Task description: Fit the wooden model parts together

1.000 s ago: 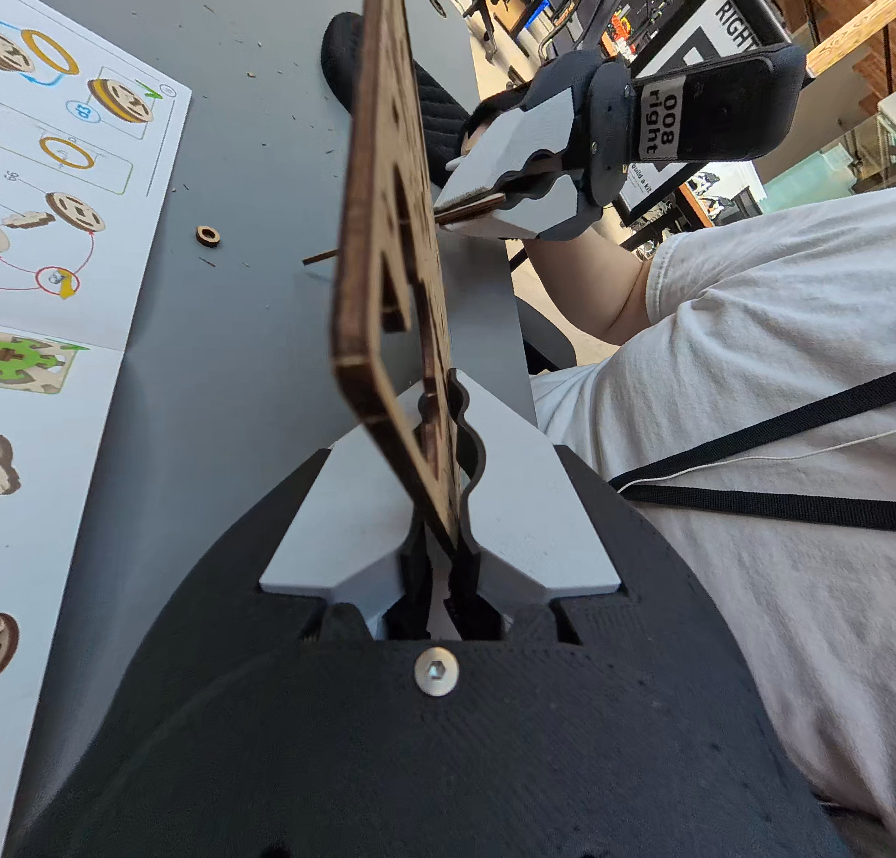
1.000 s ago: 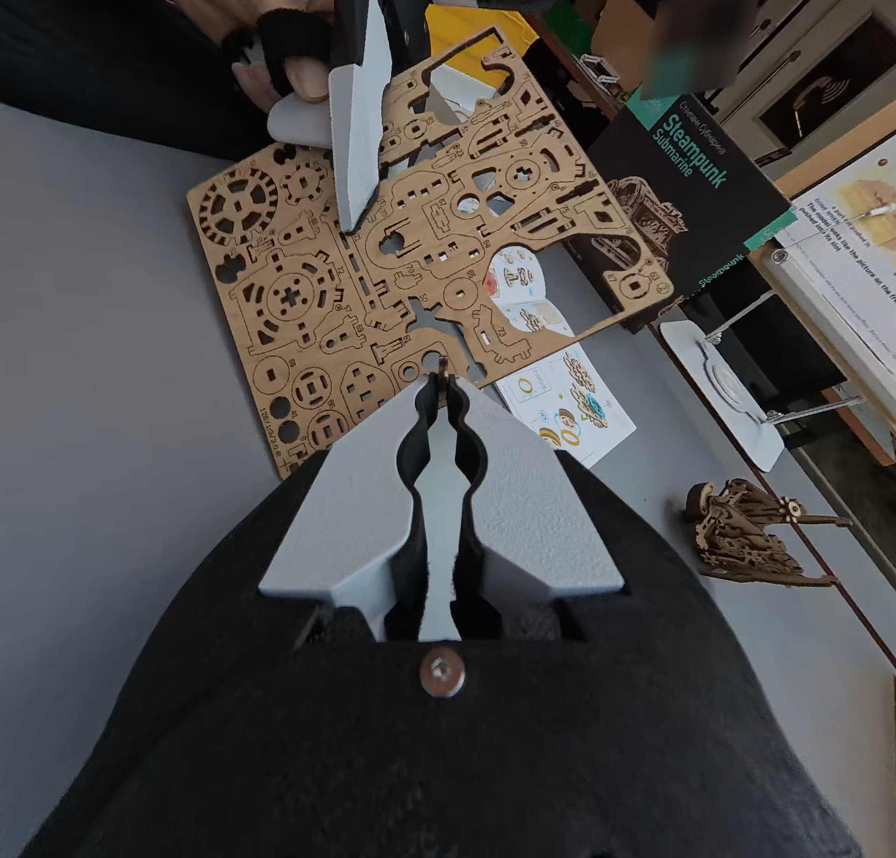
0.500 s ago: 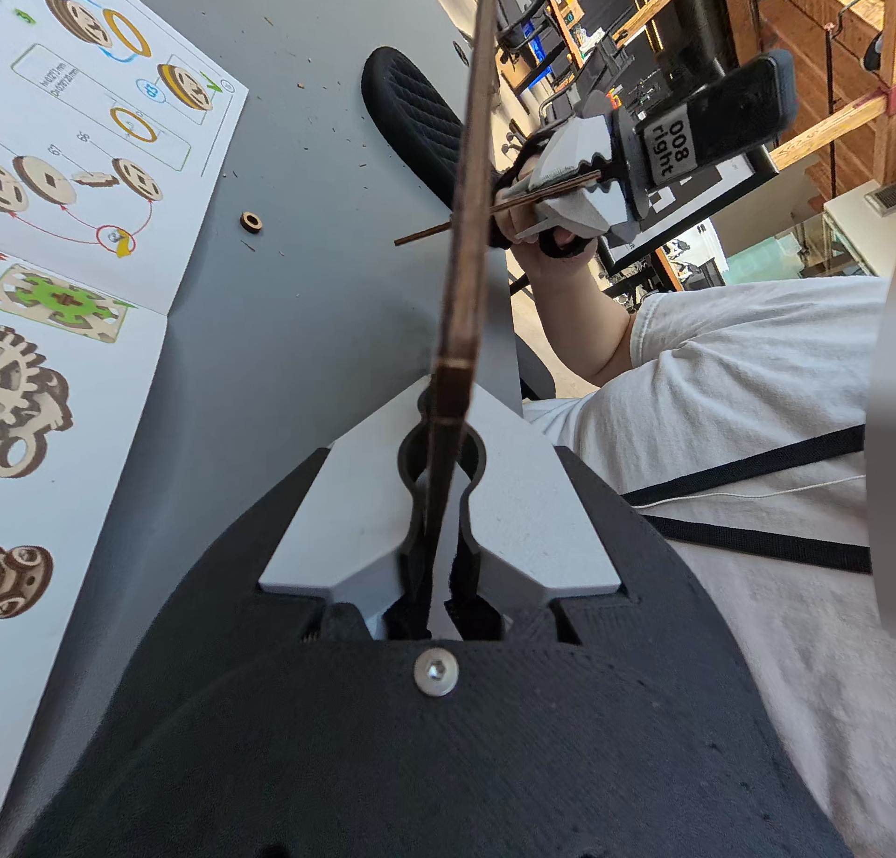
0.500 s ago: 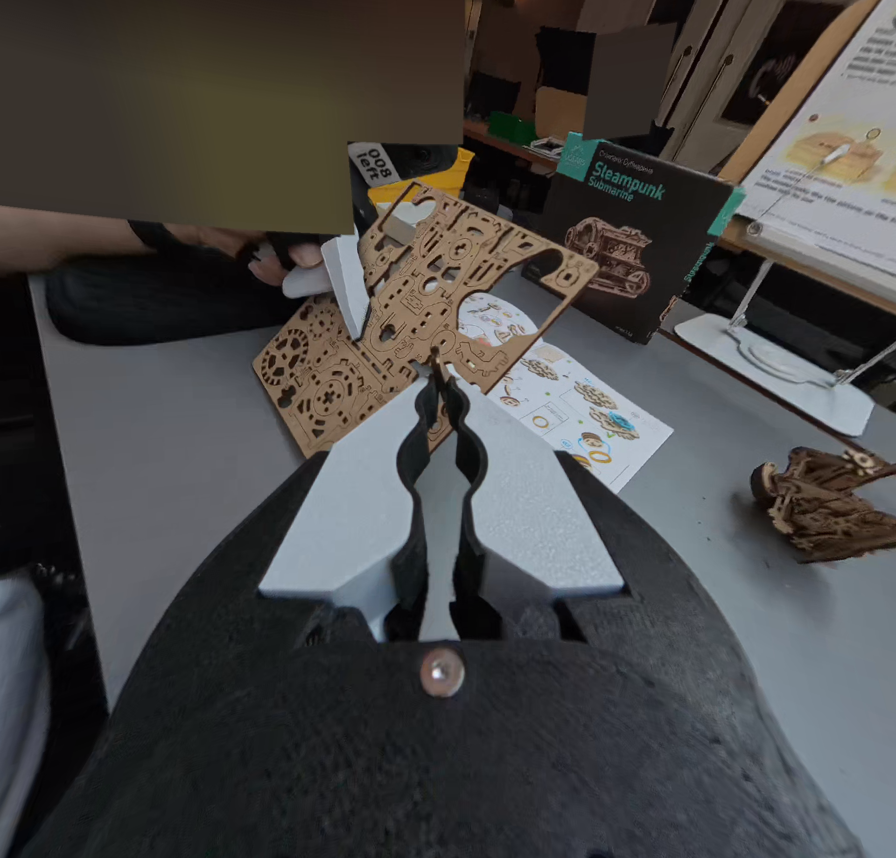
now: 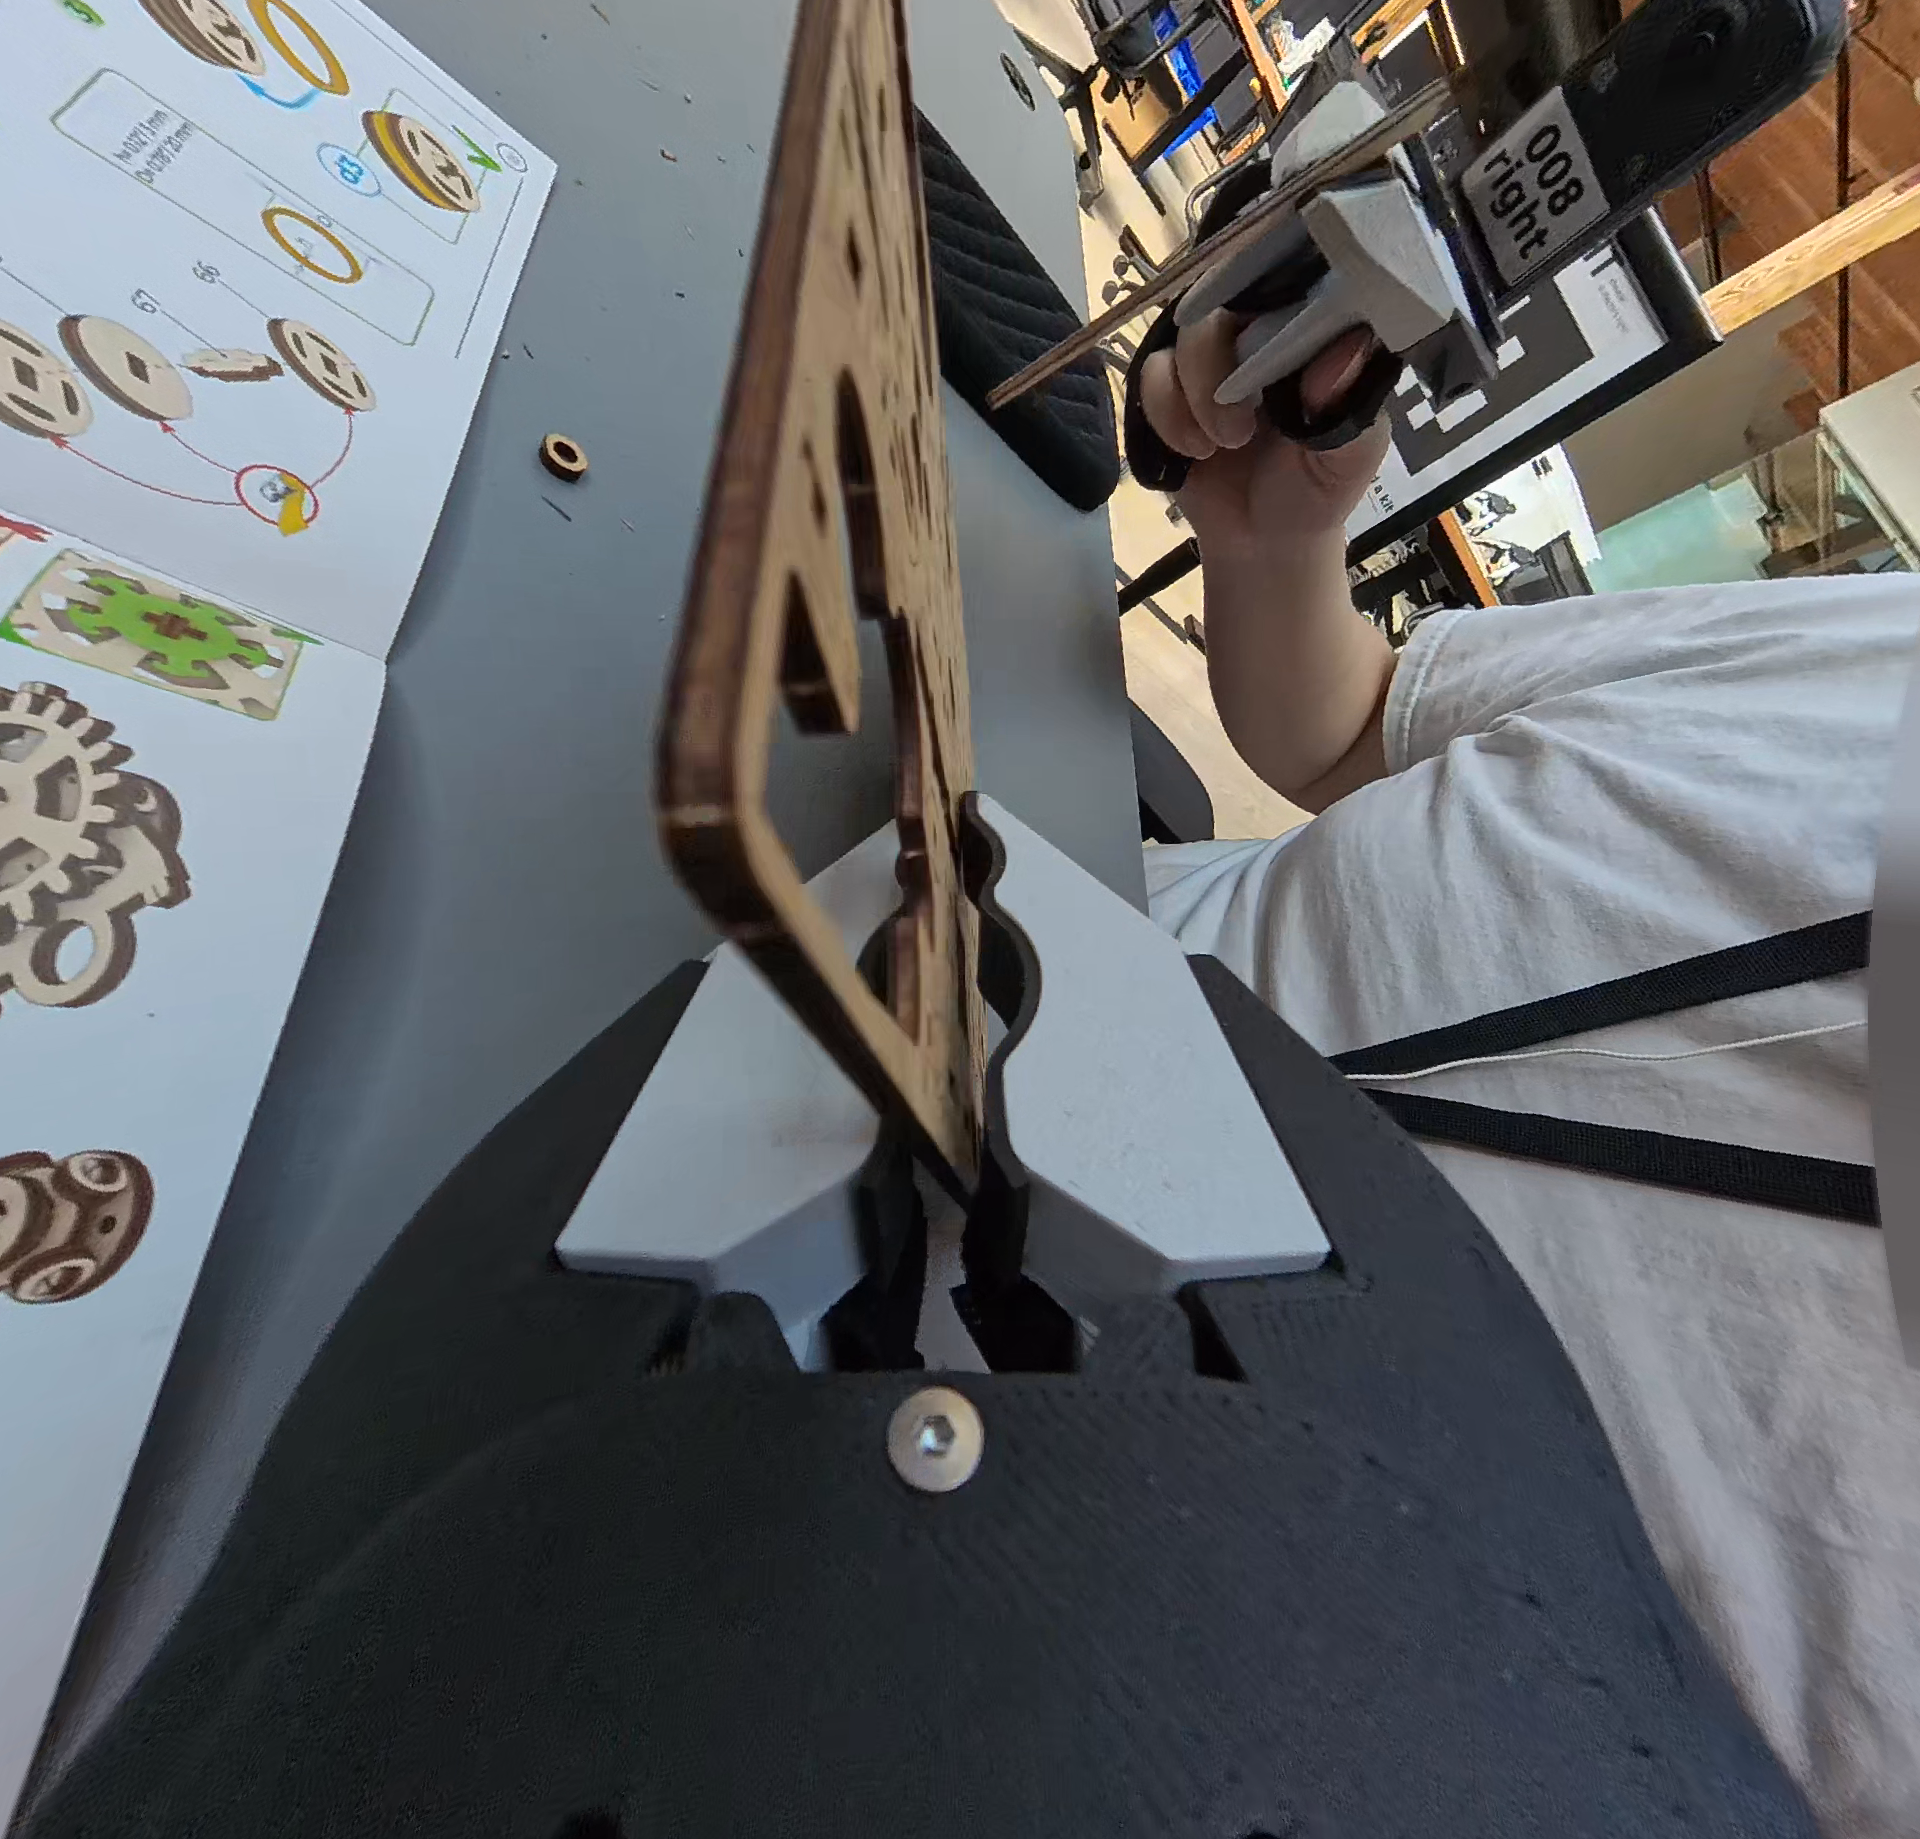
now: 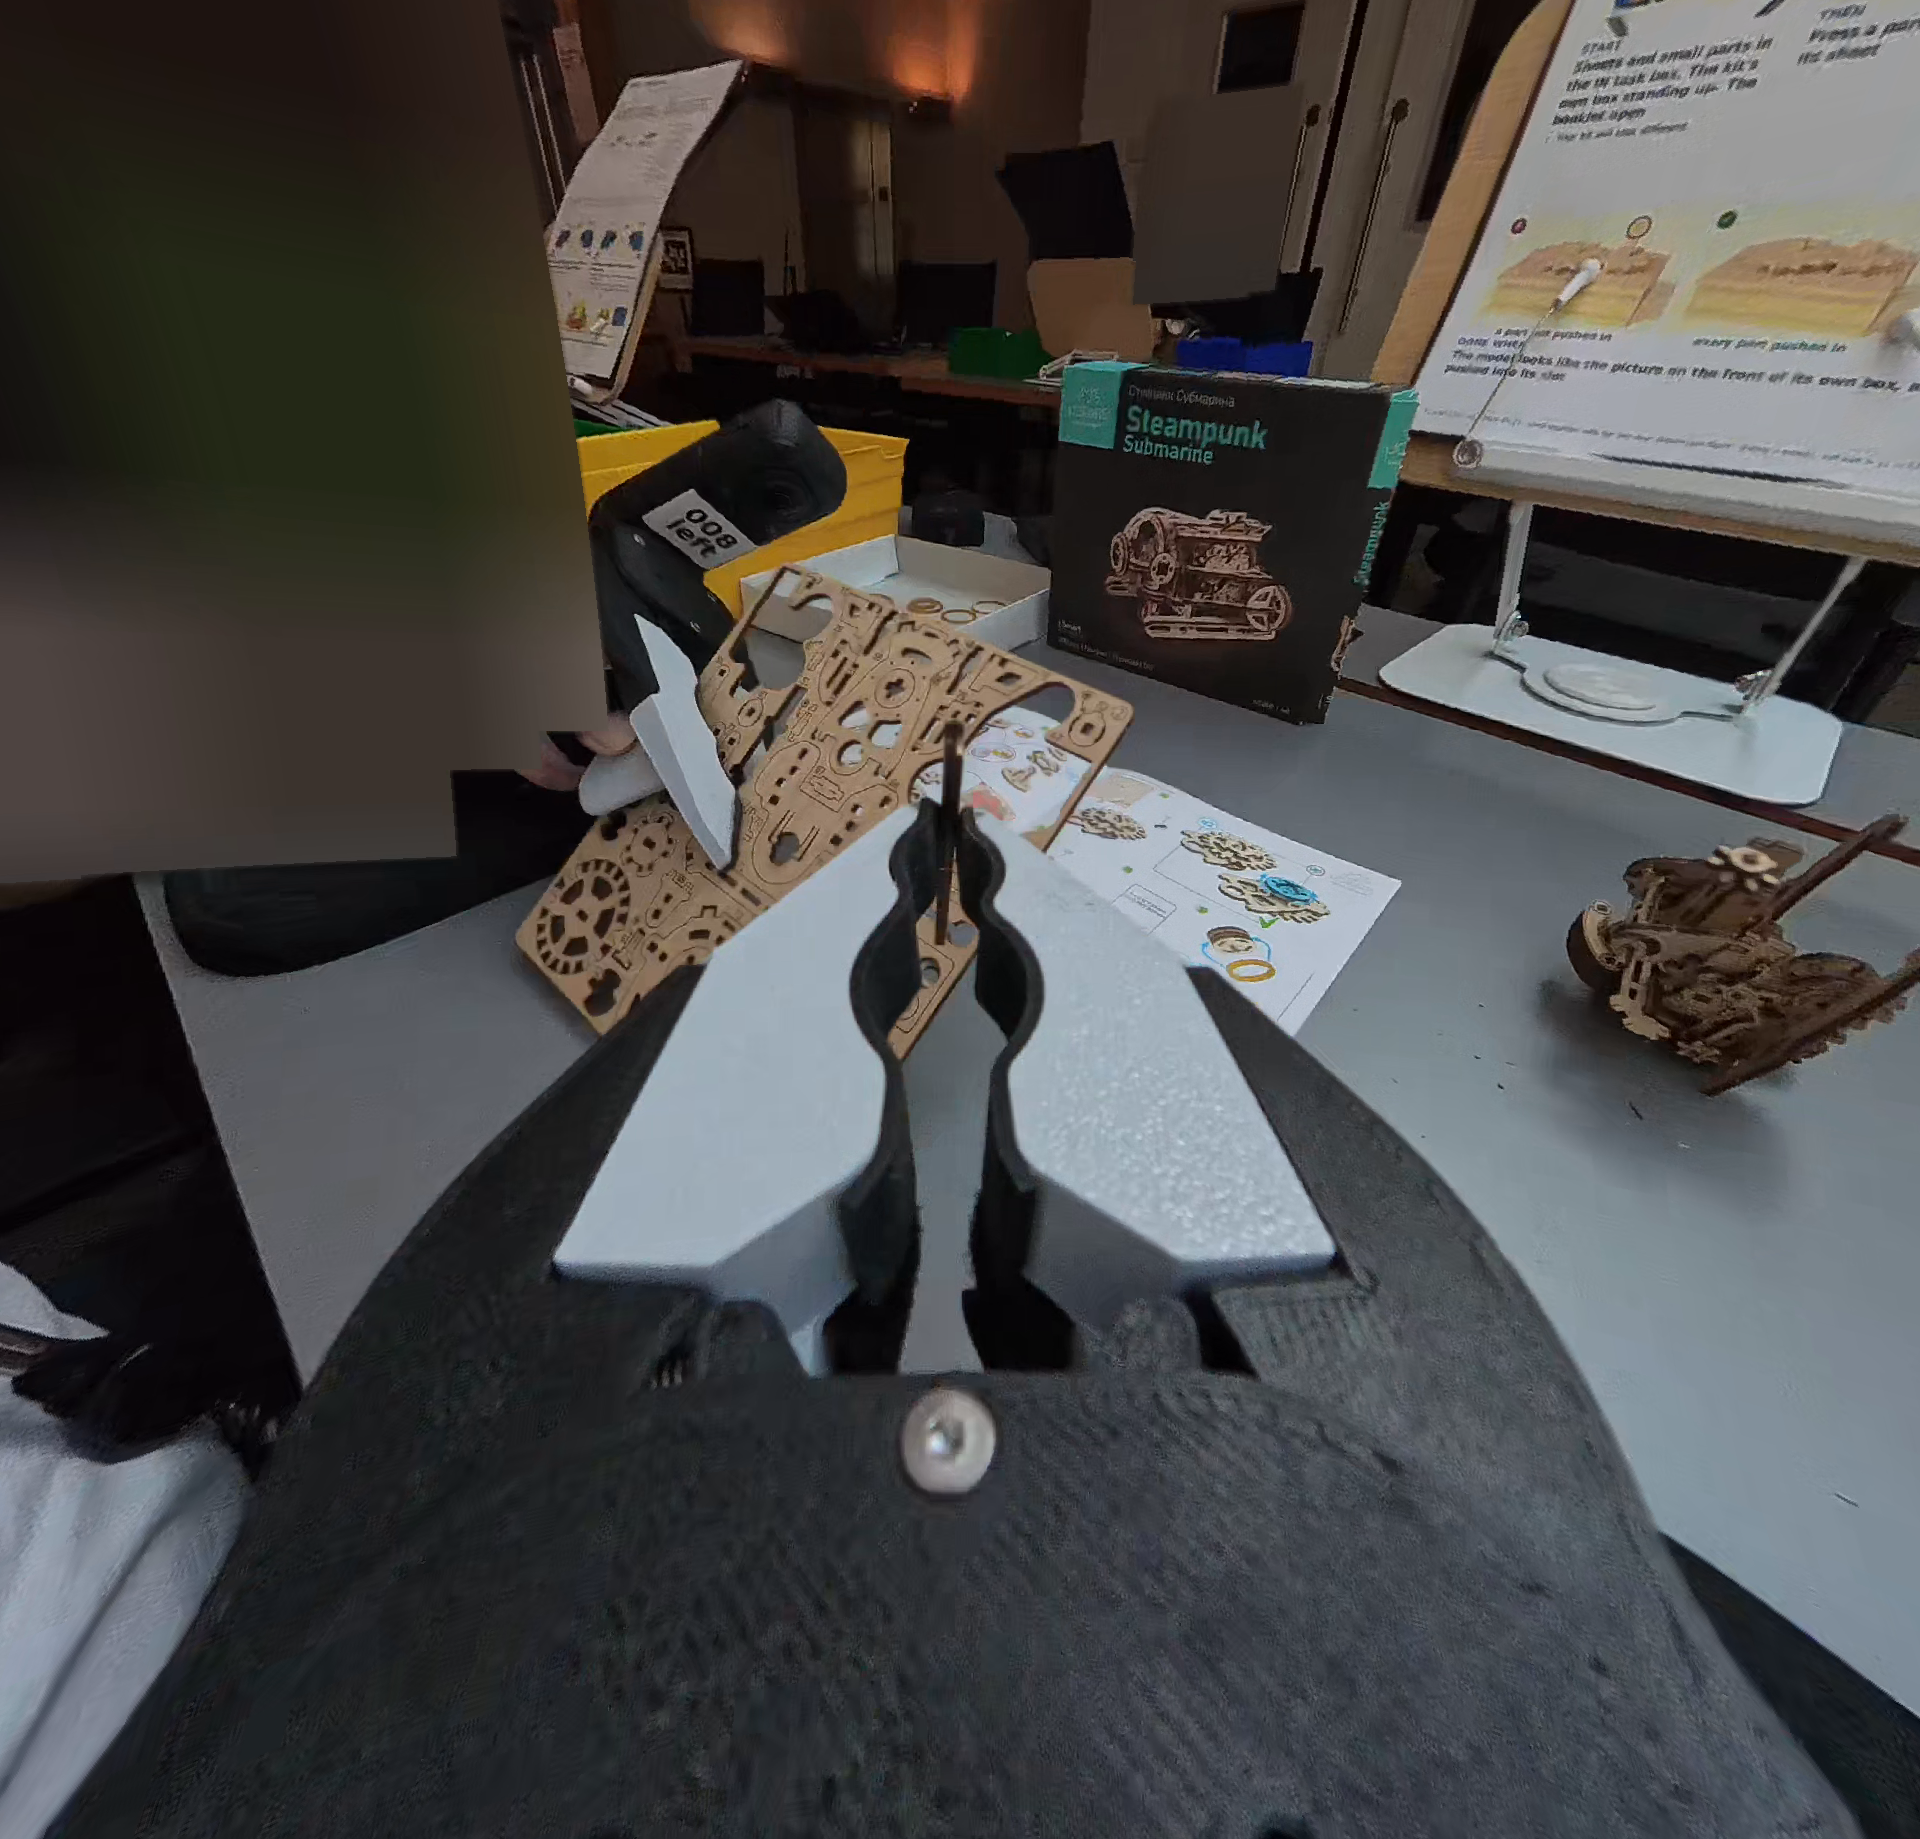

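The left gripper point(image 5: 935, 1010) is clamped on a corner of the thin, tan, laser-cut plywood parts sheet point(image 6: 831, 750), holding it tilted above the grey table point(image 6: 1558, 1218) and the open instruction booklet point(image 6: 1195, 854). The right gripper point(image 6: 940, 854) is closed on a slim dark wooden stick point(image 6: 948, 813), its tip near the sheet; contact cannot be confirmed. The sheet appears light and stiff but brittle, with narrow webs around many cut-outs. Best held at the solid outer border, not across openings. The stick looks liable to snap under side load.
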Demonstrator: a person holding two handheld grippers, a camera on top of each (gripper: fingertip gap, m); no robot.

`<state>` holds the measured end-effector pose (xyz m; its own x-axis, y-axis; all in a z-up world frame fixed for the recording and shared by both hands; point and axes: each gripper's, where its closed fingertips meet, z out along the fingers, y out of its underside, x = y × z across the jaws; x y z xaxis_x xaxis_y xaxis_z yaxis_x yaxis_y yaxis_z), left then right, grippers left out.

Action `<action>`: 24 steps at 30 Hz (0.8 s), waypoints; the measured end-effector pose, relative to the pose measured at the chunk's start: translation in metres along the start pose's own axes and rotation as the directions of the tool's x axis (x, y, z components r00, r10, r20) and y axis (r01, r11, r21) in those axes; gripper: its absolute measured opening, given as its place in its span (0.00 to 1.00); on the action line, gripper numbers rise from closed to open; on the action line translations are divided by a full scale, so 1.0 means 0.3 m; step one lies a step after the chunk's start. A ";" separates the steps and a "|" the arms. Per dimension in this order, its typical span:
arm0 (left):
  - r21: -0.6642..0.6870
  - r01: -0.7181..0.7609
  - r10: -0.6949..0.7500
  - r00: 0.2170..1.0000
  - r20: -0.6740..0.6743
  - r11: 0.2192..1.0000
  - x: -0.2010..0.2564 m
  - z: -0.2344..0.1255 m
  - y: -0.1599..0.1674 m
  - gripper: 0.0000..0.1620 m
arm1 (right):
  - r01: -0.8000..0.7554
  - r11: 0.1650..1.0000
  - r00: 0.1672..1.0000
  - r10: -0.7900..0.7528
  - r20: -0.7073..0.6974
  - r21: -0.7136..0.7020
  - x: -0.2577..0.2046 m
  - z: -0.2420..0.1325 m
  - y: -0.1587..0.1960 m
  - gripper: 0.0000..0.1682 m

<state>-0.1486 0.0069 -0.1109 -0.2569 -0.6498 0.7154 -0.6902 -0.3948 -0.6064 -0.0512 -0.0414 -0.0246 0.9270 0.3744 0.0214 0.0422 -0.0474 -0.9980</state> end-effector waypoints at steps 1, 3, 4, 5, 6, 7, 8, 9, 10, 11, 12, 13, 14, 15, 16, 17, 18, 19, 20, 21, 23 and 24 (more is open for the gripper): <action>0.002 0.008 -0.008 1.000 -0.004 1.000 -0.002 0.000 0.000 0.01 | 0.024 1.000 1.000 -0.024 0.013 -0.012 -0.017 0.003 0.005 0.01; 0.001 0.020 -0.020 1.000 -0.005 1.000 -0.007 0.000 0.002 0.00 | 0.040 0.999 0.998 -0.039 0.045 -0.026 -0.048 0.011 0.016 0.01; 0.002 0.026 -0.026 1.000 -0.009 1.000 -0.008 0.000 0.002 0.00 | 0.064 0.997 0.997 -0.063 0.043 -0.035 -0.054 0.014 0.023 0.01; 0.003 0.033 -0.033 0.999 -0.010 0.999 -0.010 -0.001 0.001 0.00 | 0.094 0.995 0.995 -0.092 0.039 -0.044 -0.059 0.017 0.031 0.01; 0.005 0.042 -0.042 0.999 -0.012 0.999 -0.012 -0.002 0.001 0.00 | 0.121 0.991 0.992 -0.118 0.044 -0.055 -0.069 0.021 0.039 0.00; 0.007 0.052 -0.052 0.999 -0.016 0.999 -0.014 -0.002 0.001 0.00 | 0.139 0.988 0.989 -0.135 0.064 -0.062 -0.085 0.025 0.044 0.01; 0.009 0.062 -0.061 0.998 -0.022 0.998 -0.016 -0.003 0.001 0.00 | 0.151 0.986 0.985 -0.145 0.093 -0.063 -0.106 0.030 0.049 0.01; 0.009 0.068 -0.068 0.997 -0.025 0.998 -0.017 -0.004 0.001 0.00 | 0.163 0.984 0.983 -0.156 0.098 -0.066 -0.115 0.035 0.053 0.00; 0.008 0.070 -0.070 0.997 -0.025 0.998 -0.018 -0.004 0.002 0.00 | 0.182 0.981 0.980 -0.175 0.092 -0.071 -0.117 0.040 0.058 0.00; 0.008 0.069 -0.068 0.997 -0.024 0.998 -0.018 -0.004 0.002 0.00 | 0.203 0.976 0.977 -0.196 0.084 -0.079 -0.117 0.045 0.064 0.00; 0.007 0.065 -0.065 0.998 -0.024 0.998 -0.017 -0.004 0.002 0.00 | 0.225 0.971 0.973 -0.219 0.072 -0.083 -0.114 0.050 0.070 0.01; 0.007 0.063 -0.063 0.998 -0.023 0.998 -0.016 -0.004 0.002 0.00 | 0.241 0.966 0.969 -0.236 0.067 -0.092 -0.113 0.056 0.077 0.01; 0.007 0.064 -0.064 0.998 -0.025 0.998 -0.015 -0.004 0.002 0.01 | 0.250 0.963 0.967 -0.245 0.065 -0.096 -0.112 0.060 0.084 0.01; 0.008 0.068 -0.068 0.997 -0.028 0.998 -0.015 -0.004 0.002 0.01 | 0.259 0.961 0.965 -0.254 0.062 -0.097 -0.110 0.063 0.088 0.01; 0.008 0.070 -0.070 0.997 -0.029 0.998 -0.016 -0.004 0.002 0.01 | 0.269 0.959 0.963 -0.264 0.056 -0.095 -0.107 0.063 0.088 0.01; 0.007 0.072 -0.071 0.997 -0.034 0.997 -0.014 -0.004 0.003 0.01 | 0.285 0.954 0.958 -0.281 0.052 -0.091 -0.107 0.062 0.086 0.00; 0.006 0.070 -0.070 0.997 -0.035 0.998 -0.013 -0.004 0.003 0.00 | 0.302 0.949 0.953 -0.299 0.046 -0.093 -0.106 0.060 0.085 0.01; 0.003 0.066 -0.066 0.997 -0.030 0.998 -0.014 -0.003 0.004 0.00 | 0.311 0.946 0.950 -0.307 0.047 -0.093 -0.107 0.060 0.085 0.01; 0.000 0.062 -0.062 0.998 -0.027 0.998 -0.014 -0.002 0.005 0.00 | 0.308 0.945 0.951 -0.304 0.053 -0.107 -0.105 0.062 0.095 0.01; -0.003 0.059 -0.059 0.998 -0.030 0.998 -0.011 0.000 0.006 0.00 | 0.301 0.945 0.953 -0.296 0.063 -0.129 -0.103 0.067 0.111 0.01; -0.010 0.050 -0.050 0.998 -0.029 0.999 -0.008 0.002 0.009 0.00 | 0.292 0.946 0.956 -0.282 0.085 -0.141 -0.108 0.073 0.131 0.01; -0.012 0.050 -0.050 0.998 -0.029 0.999 -0.008 0.003 0.010 0.00 | 0.298 0.945 0.953 -0.287 0.098 -0.134 -0.118 0.074 0.132 0.01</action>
<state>-0.1496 0.0068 -0.1149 -0.2412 -0.6103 0.7546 -0.7101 -0.4190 -0.5658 -0.0907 -0.0360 -0.0661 0.8349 0.4611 0.3006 0.3662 -0.0576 -0.9287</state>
